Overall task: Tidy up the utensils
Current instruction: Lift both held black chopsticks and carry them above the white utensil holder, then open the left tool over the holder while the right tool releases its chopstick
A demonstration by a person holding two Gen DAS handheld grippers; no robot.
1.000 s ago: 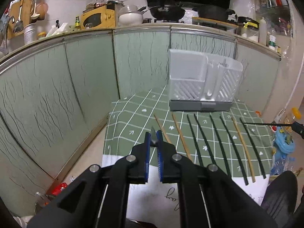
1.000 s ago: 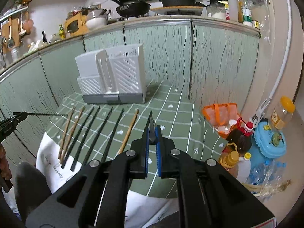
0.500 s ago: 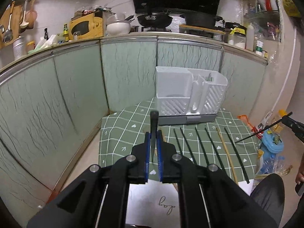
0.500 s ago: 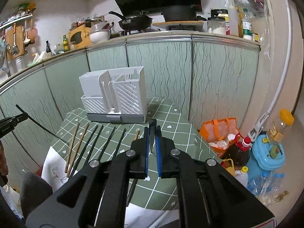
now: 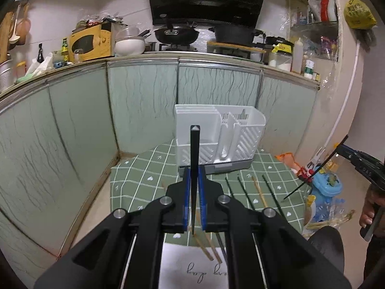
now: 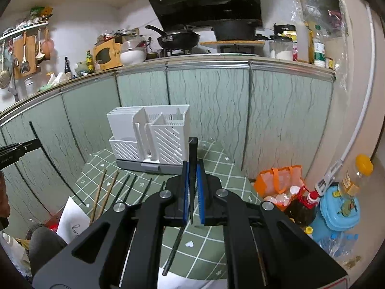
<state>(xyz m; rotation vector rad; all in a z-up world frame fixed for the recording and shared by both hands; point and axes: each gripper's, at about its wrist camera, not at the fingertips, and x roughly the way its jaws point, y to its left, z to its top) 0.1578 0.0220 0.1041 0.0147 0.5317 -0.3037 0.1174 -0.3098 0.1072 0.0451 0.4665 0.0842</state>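
The lower part of each held chopstick is hidden behind its gripper's black body, and the near edge of the table is cut off by the gripper arms in both views. The left gripper (image 5: 193, 180) is clamped on a black, square-ended chopstick (image 5: 194, 149) standing upright between its blue pads; the right gripper (image 6: 191, 180) pinches a second black chopstick (image 6: 192, 159) the same way.

Only the left wrist view shows the person's hand (image 5: 371, 207) on the other gripper. Only the right wrist view shows an orange plastic bag (image 6: 279, 180) on the floor past the table's right edge.

A white slotted plastic utensil holder on a grey base (image 5: 219, 139) stands at the far edge of the small table under a green checked cloth (image 5: 144, 175). Loose black and brown wooden chopsticks (image 6: 113, 192) lie in a row on the cloth nearer the front edge. Pale green cabinet fronts (image 6: 211, 110) enclose the table on two sides.
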